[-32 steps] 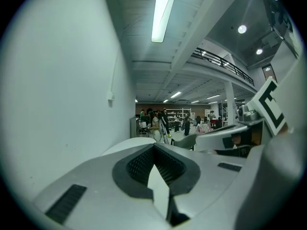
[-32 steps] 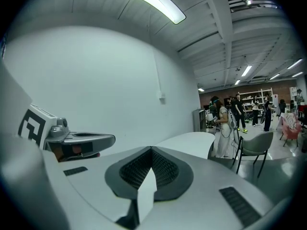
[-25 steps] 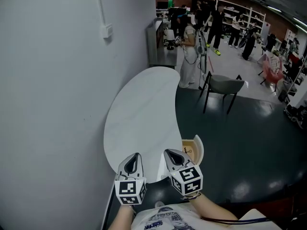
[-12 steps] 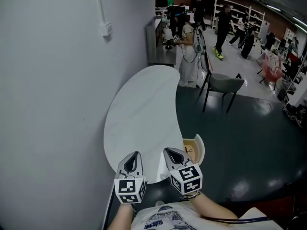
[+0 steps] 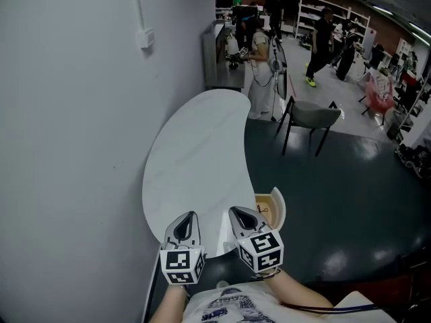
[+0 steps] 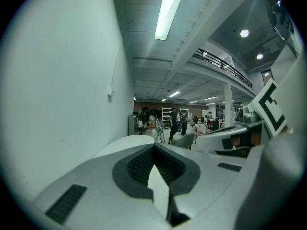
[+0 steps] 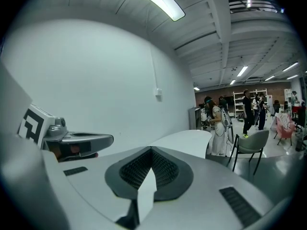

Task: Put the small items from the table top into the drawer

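The white curved table top (image 5: 195, 153) runs along the wall, and I see no small items on it. At its near right edge a wooden drawer (image 5: 277, 206) stands pulled out, with something small and dark inside. My left gripper (image 5: 188, 219) (image 6: 154, 147) hovers over the table's near end, shut with nothing between its jaws. Beside it my right gripper (image 5: 242, 214) (image 7: 151, 150) is also shut and empty, just left of the drawer. Each gripper shows from the side in the other's view.
A grey wall (image 5: 67, 147) borders the table on the left. A grey chair (image 5: 313, 118) stands on the dark floor beyond the table's far end, next to a person in white (image 5: 260, 73). Other people and shelves fill the back of the room.
Both grippers have stayed where they were. The head view has shifted slightly, and people in the background have walked on.
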`<state>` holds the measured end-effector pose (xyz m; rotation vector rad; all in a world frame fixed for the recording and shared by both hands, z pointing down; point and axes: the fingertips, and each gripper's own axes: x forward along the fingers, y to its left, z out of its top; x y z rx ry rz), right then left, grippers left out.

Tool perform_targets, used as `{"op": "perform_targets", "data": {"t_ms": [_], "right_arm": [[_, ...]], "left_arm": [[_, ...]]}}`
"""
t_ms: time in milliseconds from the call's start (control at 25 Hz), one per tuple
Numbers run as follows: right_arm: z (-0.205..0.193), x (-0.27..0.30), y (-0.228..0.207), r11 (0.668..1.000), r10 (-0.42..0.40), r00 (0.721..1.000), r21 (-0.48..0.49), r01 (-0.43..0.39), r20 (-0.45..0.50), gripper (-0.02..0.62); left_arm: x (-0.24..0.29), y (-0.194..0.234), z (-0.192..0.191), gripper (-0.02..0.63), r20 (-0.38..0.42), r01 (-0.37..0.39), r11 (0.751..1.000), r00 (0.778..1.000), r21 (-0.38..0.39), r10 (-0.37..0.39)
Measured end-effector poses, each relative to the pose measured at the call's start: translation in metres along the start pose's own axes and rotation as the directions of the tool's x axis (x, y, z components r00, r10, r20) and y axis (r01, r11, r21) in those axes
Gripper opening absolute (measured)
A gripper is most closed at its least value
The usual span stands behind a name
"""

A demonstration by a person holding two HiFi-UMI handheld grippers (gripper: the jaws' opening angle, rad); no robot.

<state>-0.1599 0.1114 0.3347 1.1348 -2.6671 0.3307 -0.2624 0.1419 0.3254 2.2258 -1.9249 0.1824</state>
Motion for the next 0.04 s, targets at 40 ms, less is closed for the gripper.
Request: {"op": "perform_targets", "data": {"t_ms": [40], "right_arm": [[0.0,0.0022,0.0005,1.0,0.002,1.0,0.001,-0.002,-0.001,0.02]], "left_arm": [[0.0012,0.0015,0.0,0.015,-0.001,-0.001,1.0,1.0,0.0,0.001]]}}
